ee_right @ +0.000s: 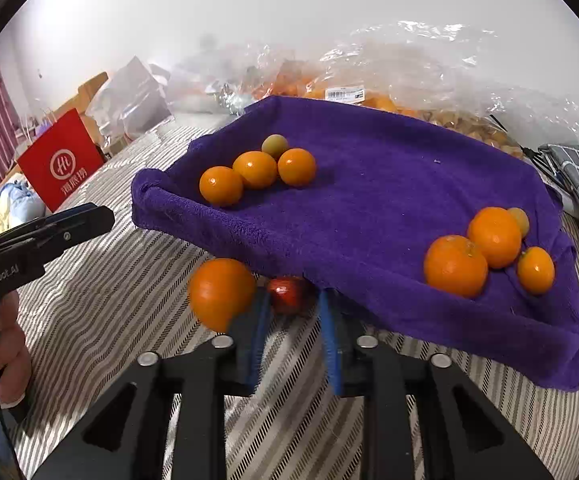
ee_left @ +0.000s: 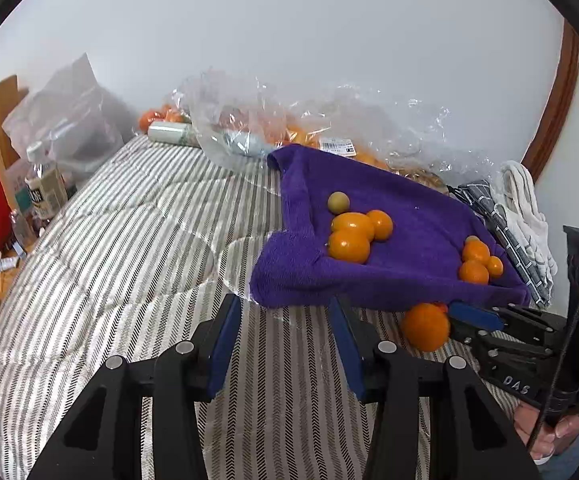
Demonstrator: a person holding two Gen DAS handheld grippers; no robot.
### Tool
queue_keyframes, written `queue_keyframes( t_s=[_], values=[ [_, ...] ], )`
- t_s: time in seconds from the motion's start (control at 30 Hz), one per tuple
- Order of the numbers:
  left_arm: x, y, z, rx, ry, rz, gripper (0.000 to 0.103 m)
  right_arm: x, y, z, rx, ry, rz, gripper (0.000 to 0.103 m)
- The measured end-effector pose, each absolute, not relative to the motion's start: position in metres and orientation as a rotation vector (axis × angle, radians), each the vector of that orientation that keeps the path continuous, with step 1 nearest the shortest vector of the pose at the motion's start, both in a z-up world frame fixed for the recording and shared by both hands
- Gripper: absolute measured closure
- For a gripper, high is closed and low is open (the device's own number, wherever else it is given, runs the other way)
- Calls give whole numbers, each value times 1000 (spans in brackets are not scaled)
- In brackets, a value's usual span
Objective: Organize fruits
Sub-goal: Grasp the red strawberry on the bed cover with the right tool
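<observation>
The right claw (ee_right: 293, 298) pinches a small red fruit (ee_right: 287, 294), an orange (ee_right: 219, 294) just beside its left finger; the left claw (ee_left: 285, 303) stands spread.

Left tongs (ee_left: 285, 304) angled downward, jaws partly apart and empty, right tongs (ee_right: 293, 300) at their 3 o'clock, narrowed onto a small red fruit (ee_right: 289, 294), each gripped by a hand (ee_left: 545, 436).

Oranges (ee_right: 257, 168) on towel (ee_right: 369, 200); one orange (ee_right: 219, 292) before towel edge

Even, soft daylight; faint shadows under the purple towel (ee_right: 369, 208). Fisheye bending darkens the corners. The loose orange (ee_right: 219, 292) smears with motion blur.
</observation>
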State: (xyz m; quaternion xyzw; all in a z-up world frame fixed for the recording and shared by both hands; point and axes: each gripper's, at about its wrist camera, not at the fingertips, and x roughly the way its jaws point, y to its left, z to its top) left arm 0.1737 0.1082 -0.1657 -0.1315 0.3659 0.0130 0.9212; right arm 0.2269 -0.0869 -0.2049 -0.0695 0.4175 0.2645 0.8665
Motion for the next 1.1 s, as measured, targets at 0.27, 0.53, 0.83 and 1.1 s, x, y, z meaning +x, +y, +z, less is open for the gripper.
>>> queue_keyframes(
  t_s=[0.27,0.53,0.83,1.1],
  values=[
    [176,110,-169,-288,767,26,59,231,-65,-210,-185,898,582,80],
    [185,109,-179,-260,840,53,59,221,-91,-194,-145,835,581,80],
    [188,115,-187,-259,893,128,59,232,-149,-161,24,737,499,80],
    [184,110,-183,-247,871,105,55,246,-187,-152,59,723,364,80]
  ],
)
